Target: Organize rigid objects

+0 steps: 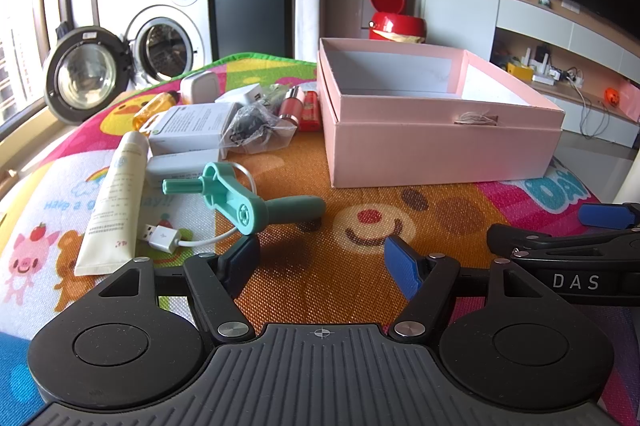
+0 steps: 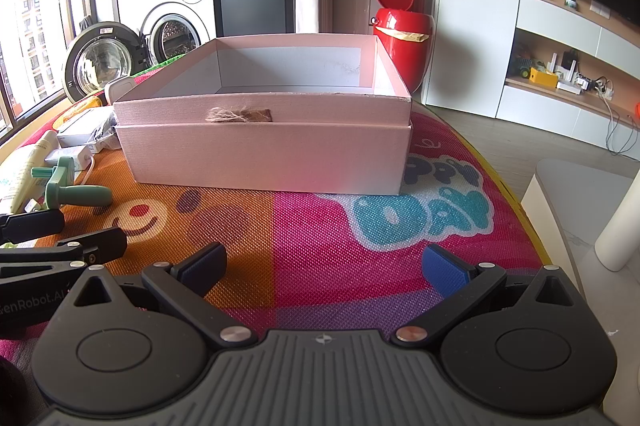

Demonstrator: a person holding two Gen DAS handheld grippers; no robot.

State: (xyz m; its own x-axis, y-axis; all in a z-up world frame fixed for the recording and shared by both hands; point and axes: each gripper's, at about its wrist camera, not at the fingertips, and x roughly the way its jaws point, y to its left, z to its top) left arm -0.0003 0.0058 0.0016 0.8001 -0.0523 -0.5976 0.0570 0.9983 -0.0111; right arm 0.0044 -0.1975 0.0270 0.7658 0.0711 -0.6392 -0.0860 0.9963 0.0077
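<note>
An open pink box (image 1: 440, 141) (image 2: 264, 153) stands empty on the colourful play mat (image 1: 360, 226) (image 2: 320, 222). Left of it lies a pile: a teal hand tool (image 1: 240, 201) (image 2: 68, 191), a cream tube (image 1: 116, 201), a white USB cable (image 1: 164, 236), a white carton (image 1: 192, 127), a bagged black item (image 1: 252, 127), an amber bottle (image 1: 154, 107), a red lighter (image 1: 310, 109) and a pink cylinder (image 1: 289, 105). My left gripper (image 1: 320, 262) hovers open just in front of the teal tool. My right gripper (image 2: 324, 266) is open over bare mat before the box.
The mat's right edge (image 2: 532, 222) drops off beside white furniture (image 2: 580, 209). A red bin (image 2: 404, 41) stands behind the box, a washing machine (image 1: 168, 37) with its door open at the back left. The right gripper's fingers (image 1: 560, 246) show beside my left one.
</note>
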